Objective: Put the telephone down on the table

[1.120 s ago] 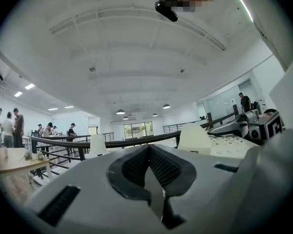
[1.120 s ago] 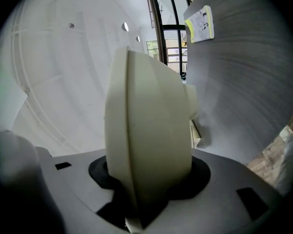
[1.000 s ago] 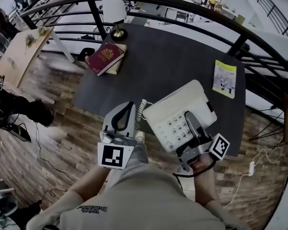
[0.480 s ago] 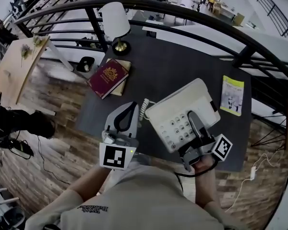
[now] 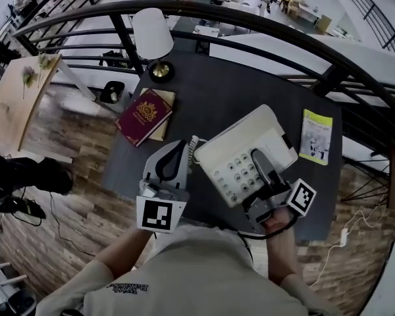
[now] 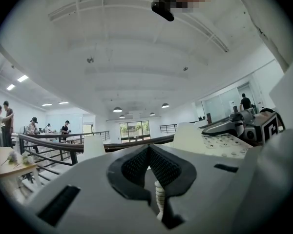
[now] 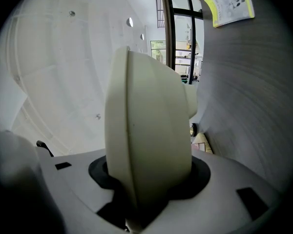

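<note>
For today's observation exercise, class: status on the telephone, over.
Left gripper shut on coiled cord. Right gripper clamped on telephone, held over dark table. Booklet, red book, lamp all off to the sides.

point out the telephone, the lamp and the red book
telephone (image 5: 247,137), head view, cream body above the keypad
lamp (image 5: 151,35), head view, white shade
red book (image 5: 143,116), head view, middle of the cover

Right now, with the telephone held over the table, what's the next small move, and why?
Probably lower it straight down: the right hand-held gripper clamps the telephone over a bare part of the table, clear of the booklet and the book.
</note>
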The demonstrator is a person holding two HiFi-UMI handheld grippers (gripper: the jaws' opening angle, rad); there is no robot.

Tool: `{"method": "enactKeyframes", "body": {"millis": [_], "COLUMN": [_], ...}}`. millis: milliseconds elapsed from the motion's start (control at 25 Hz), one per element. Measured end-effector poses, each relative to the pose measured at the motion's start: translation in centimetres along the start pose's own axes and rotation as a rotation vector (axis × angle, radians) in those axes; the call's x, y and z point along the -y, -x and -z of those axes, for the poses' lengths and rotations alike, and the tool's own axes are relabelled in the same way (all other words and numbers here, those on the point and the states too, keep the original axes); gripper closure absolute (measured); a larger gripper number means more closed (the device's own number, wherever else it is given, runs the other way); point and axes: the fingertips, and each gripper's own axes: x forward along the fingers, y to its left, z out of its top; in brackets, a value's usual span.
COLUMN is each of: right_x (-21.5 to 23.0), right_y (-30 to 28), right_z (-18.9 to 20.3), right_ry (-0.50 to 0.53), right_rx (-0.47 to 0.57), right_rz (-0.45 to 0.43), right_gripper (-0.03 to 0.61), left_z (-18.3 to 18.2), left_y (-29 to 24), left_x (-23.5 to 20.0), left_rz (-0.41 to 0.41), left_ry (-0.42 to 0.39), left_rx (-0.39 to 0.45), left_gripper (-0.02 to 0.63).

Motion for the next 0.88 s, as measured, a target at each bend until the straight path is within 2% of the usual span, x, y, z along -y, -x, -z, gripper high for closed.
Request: {"method": "enactKeyframes", "body": {"millis": [440, 880], "right_x": [1.8, 4.3], "right_y": [-1.2, -4.0], "right_z": [-1.7, -4.6], "right_ry": [-0.013, -0.003], "right_rx": [-0.082, -0.156], "right_rz": [0.048, 0.096], "right_gripper": [0.379, 0.379], "left_z": [0.8, 3.1], "left_y": [-1.6, -5.4], "left_x": [-0.1, -0.5], "left_rz": [-0.064, -0.091], "left_ry": [0.029, 0.04], "left_rx": [-0.031, -0.074], "left_gripper": [0.609, 0.609]}}
